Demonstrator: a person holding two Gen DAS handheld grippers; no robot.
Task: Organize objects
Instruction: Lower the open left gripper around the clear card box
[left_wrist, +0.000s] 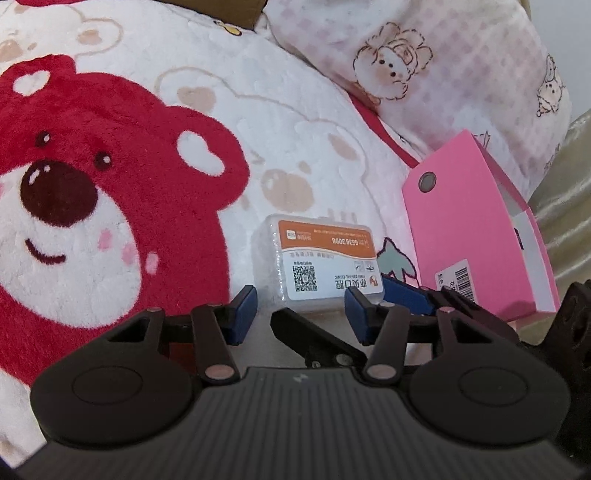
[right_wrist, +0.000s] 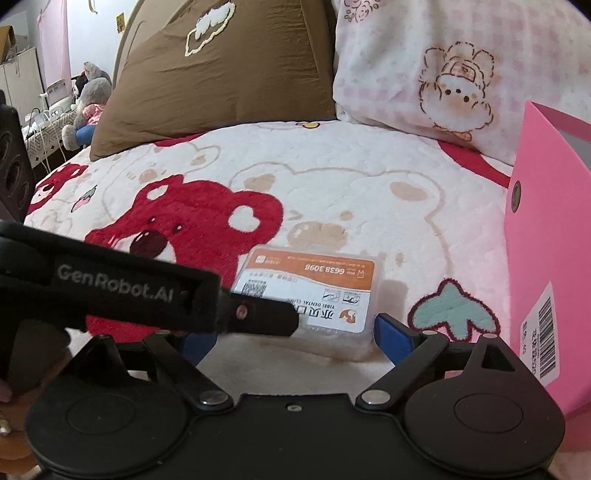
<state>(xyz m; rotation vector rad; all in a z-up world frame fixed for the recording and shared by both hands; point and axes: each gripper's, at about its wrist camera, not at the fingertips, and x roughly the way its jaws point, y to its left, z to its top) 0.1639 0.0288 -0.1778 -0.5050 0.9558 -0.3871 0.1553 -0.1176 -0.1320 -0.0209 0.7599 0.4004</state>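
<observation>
From the left wrist we see our left gripper (left_wrist: 300, 310) parted around the near end of the clear plastic box (left_wrist: 317, 264), not clamping; its printed label reads upside down. From the right wrist, our right gripper (right_wrist: 295, 332) gapes wide beside that box (right_wrist: 314, 295), long axis slanting across the fleecy bear blanket (right_wrist: 332, 192), left of the smooth pink carton (right_wrist: 546, 258).

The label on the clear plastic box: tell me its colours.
The label has an orange band over white; it shows best in the left wrist view.

blanket (left_wrist: 110, 184): fluffy fleece | dental box (left_wrist: 325, 266): clear glossy plastic | pink box (left_wrist: 476, 229): matt card
</observation>
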